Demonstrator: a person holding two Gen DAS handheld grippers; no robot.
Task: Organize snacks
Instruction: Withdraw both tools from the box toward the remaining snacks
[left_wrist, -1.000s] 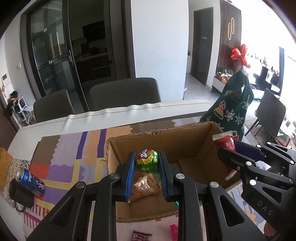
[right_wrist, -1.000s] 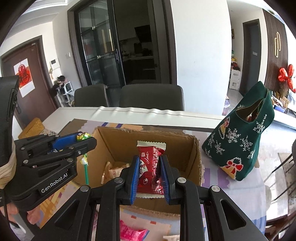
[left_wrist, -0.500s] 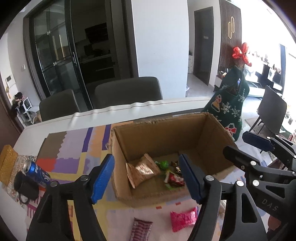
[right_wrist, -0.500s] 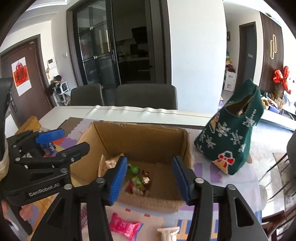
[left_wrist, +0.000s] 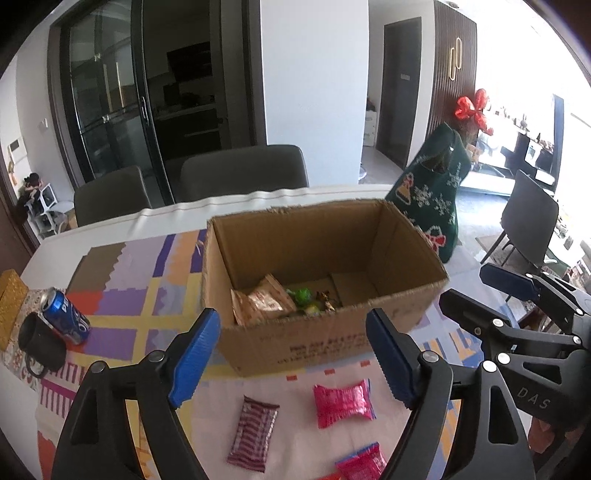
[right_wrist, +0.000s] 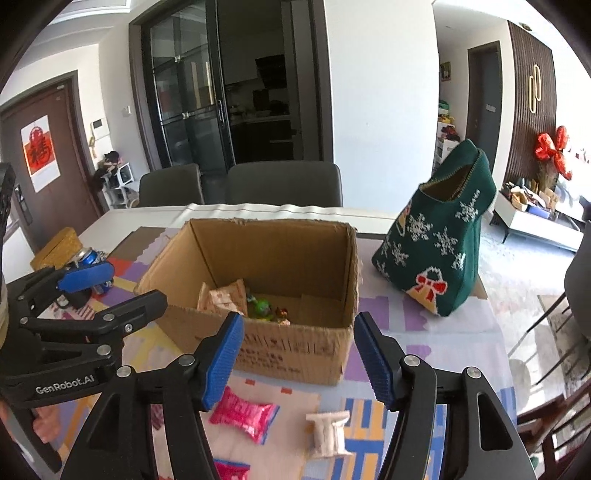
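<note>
An open brown cardboard box (left_wrist: 325, 295) sits mid-frame, holding a tan packet (left_wrist: 262, 301) and small green and dark sweets. Below it lie two pink wrapped snacks (left_wrist: 343, 402), a striped maroon packet (left_wrist: 253, 428) and a white packet (right_wrist: 327, 432)

Can (left_wrist: 64, 313): blue, lying tilted on the patterned mat, touching the mug.
Mug (left_wrist: 41, 344): black, just left of and below the can.
Gold box (left_wrist: 10, 299): at the counter's left edge, beside the can.
Knit bag (right_wrist: 441, 254): green with snowflakes and a red bow, upright on the counter (left_wrist: 118, 229).
Chairs (right_wrist: 284, 182): two grey, at the counter's far side.
Glass doors (right_wrist: 192, 96): dark, behind the chairs.
</note>
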